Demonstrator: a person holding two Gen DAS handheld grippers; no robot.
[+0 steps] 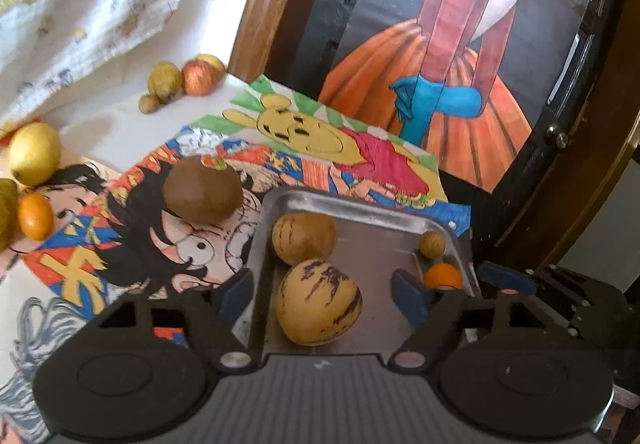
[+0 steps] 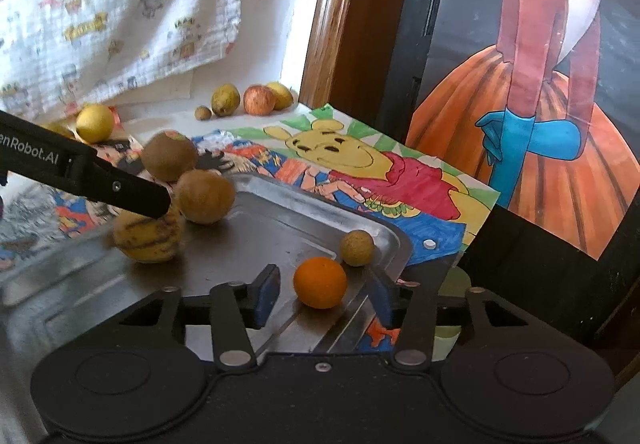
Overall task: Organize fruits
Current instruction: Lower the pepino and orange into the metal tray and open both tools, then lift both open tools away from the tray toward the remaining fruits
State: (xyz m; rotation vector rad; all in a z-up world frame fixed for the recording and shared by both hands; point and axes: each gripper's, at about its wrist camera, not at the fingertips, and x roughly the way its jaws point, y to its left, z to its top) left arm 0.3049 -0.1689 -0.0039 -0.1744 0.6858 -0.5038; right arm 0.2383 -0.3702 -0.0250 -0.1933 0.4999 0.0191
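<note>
Judging from how things lie, fruit is being gathered onto the metal tray [image 1: 352,212], and a placement is probably being finished on each side. The left gripper [image 1: 324,296] is spread wide, its blue pads either side of a striped yellow fruit [image 1: 319,303] that is not gripped but rests on the tray floor; a second striped fruit [image 1: 304,238] lies just behind it. The right gripper [image 2: 324,298] is likewise held open and empty, with a small orange [image 2: 320,282] between its fingers and a small round nut [image 2: 357,248] in the tray corner. A brown fruit [image 1: 203,190] is left outside the tray, just beside its rim — likely the next pick. Each gripper is best drawn straight back and up, so that no pad brushes these round fruits and sets them rolling.
</note>
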